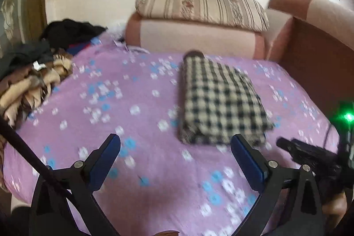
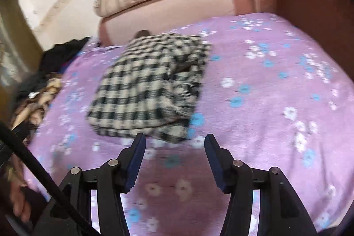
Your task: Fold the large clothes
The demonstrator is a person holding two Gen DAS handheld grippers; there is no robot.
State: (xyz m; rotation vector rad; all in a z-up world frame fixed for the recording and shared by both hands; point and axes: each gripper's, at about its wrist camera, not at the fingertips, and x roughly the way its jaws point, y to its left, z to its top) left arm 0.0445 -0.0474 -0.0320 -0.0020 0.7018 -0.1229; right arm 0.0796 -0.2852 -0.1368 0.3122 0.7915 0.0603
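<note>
A black-and-cream checked garment (image 1: 221, 101) lies folded into a thick rectangle on the purple flowered bedspread (image 1: 137, 107). It also shows in the right wrist view (image 2: 150, 87). My left gripper (image 1: 176, 143) is open and empty, just short of the garment's near edge. My right gripper (image 2: 174, 143) is open and empty, also close to the garment's near edge. The right gripper also shows at the right edge of the left wrist view (image 1: 309, 154).
A heap of brown, tan and black clothes (image 1: 37, 68) lies at the bed's left side. A striped cushion (image 1: 199, 3) rests on the pink sofa back (image 1: 194, 39) behind the bed. A pink armrest (image 1: 316, 21) bounds the right side.
</note>
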